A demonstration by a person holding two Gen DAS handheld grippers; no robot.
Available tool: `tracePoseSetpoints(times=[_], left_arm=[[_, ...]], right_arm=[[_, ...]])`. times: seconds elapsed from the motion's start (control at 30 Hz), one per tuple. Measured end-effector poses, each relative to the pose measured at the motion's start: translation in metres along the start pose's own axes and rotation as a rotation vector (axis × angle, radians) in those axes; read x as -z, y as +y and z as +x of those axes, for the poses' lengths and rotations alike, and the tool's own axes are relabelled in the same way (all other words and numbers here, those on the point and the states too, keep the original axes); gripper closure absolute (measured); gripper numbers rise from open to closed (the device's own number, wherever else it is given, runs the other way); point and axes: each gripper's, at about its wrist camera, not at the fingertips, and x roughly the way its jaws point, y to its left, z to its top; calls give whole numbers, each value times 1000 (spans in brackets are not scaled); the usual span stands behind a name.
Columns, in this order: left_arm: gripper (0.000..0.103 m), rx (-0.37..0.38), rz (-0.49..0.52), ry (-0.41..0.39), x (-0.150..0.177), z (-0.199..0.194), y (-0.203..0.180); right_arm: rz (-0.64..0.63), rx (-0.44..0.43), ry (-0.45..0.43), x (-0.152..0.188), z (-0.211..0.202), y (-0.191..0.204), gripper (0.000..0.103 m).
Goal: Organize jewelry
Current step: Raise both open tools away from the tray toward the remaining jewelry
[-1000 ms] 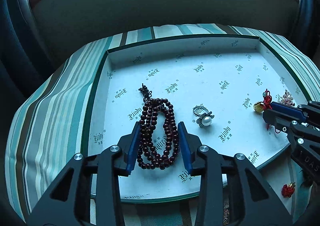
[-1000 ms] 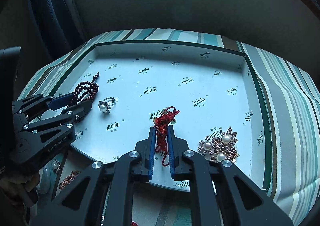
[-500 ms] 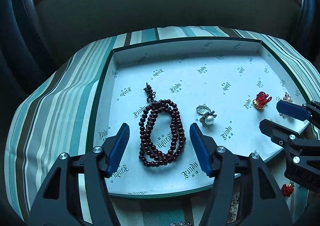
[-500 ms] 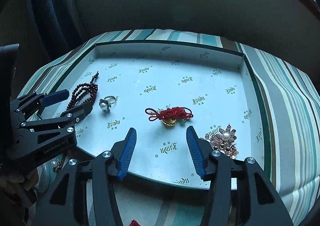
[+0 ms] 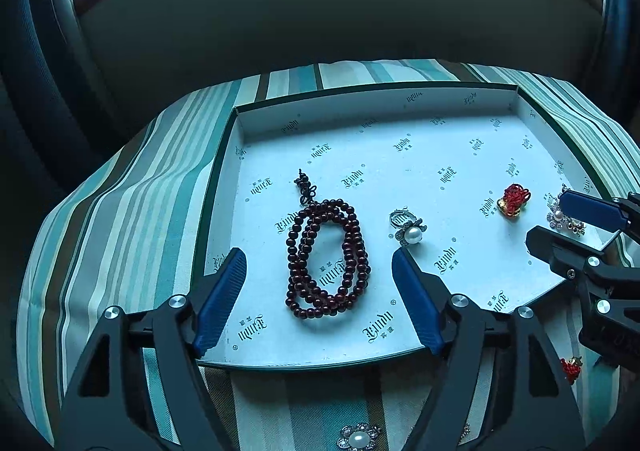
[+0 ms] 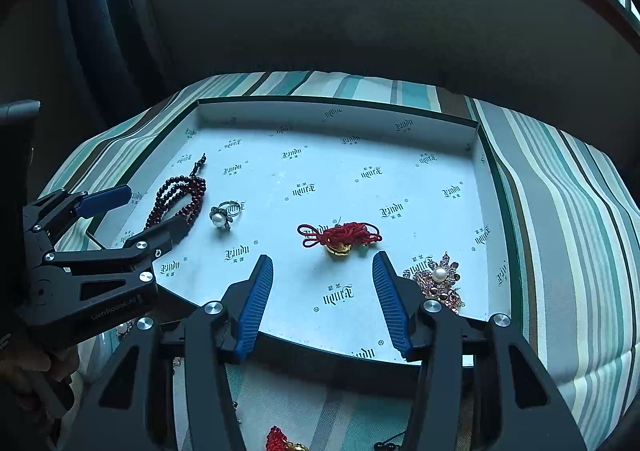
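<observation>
A shallow white box lid with a green rim lies on the striped cloth. In it lie a dark red bead bracelet, a pearl ring, a red knotted cord charm and a pearl rhinestone brooch. My left gripper is open and empty, its jaws on either side of the bracelet, above it. My right gripper is open and empty, just in front of the red charm.
On the cloth in front of the lid lie a pearl flower piece, a small red charm and other small pieces, partly hidden by the grippers. The striped cloth drops off at the left and right edges.
Both grippers opened and drew back and upward. The left let go of the bead bracelet and the right let go of the red charm; both pieces now lie flat in the lid.
</observation>
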Motion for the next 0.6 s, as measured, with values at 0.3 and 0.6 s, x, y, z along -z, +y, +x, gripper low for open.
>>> tracePoseSetpoints(times=[0.3,0.6], left_arm=[[26,-9,-15,-27,2,-32,3],[26,-4,-29,-23,23,-65,3]], right_arm=[[0,30,-23,6,-33,-7,51],[5,48,-14,29,-70,-13,51]])
